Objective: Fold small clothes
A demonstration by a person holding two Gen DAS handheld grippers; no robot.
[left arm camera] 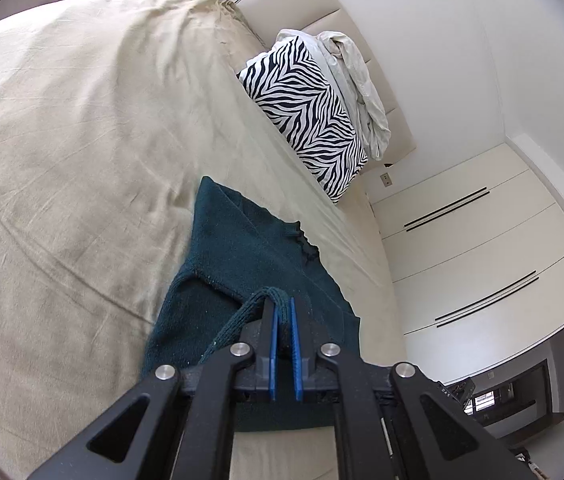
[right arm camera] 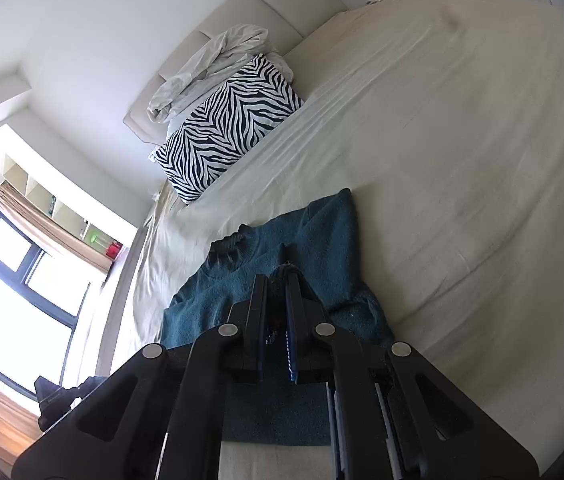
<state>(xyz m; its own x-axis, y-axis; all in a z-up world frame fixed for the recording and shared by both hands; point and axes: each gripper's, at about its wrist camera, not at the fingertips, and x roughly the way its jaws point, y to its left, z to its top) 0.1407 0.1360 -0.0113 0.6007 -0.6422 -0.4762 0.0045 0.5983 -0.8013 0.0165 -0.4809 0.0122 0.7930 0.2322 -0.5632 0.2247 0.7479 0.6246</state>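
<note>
Both grippers pinch a teal sweater [left arm camera: 242,248] on the bed [left arm camera: 74,152].
The left gripper [left arm camera: 282,308] clamps a ribbed edge; the right gripper [right arm camera: 278,284] clamps knit fabric.

A dark teal knitted sweater [left arm camera: 242,248] lies spread on the bed, neckline towards the headboard, one ribbed edge lifted off the rest; its fabric looks fuzzy and slightly rumpled at the sides.
</note>
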